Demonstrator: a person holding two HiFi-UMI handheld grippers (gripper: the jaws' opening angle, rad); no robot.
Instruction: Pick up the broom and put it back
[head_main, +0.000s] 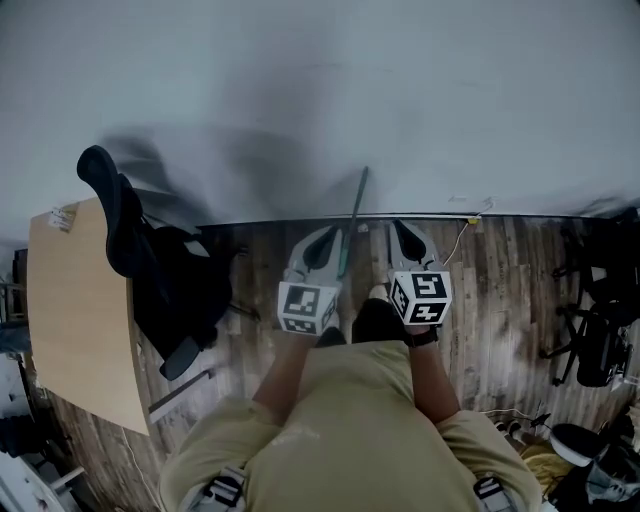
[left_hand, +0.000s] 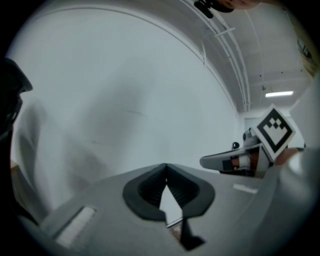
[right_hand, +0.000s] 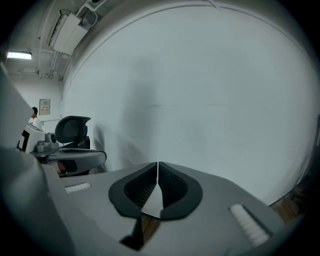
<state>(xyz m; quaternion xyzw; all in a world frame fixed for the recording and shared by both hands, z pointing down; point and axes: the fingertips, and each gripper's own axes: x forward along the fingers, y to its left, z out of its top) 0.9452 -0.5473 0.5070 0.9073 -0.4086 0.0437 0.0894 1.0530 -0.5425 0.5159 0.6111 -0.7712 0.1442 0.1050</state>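
The left gripper (left_hand: 165, 168) and right gripper (right_hand: 158, 165) are both clenched, tips together, nothing between them. The broom (head_main: 355, 212) leans on the wall (head_main: 420, 100) between the two, just beside the left one.

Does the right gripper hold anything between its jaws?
No, the right gripper has its jaws closed tip to tip with nothing between them.

The broom handle (head_main: 353, 222) is hidden at its lower end behind the left gripper (head_main: 328, 238), so its head is unseen. Dark chairs (head_main: 597, 335) far right of the right gripper (head_main: 400, 232) are dim and indistinct. A person (right_hand: 34, 116) well left of it is too small to make out.
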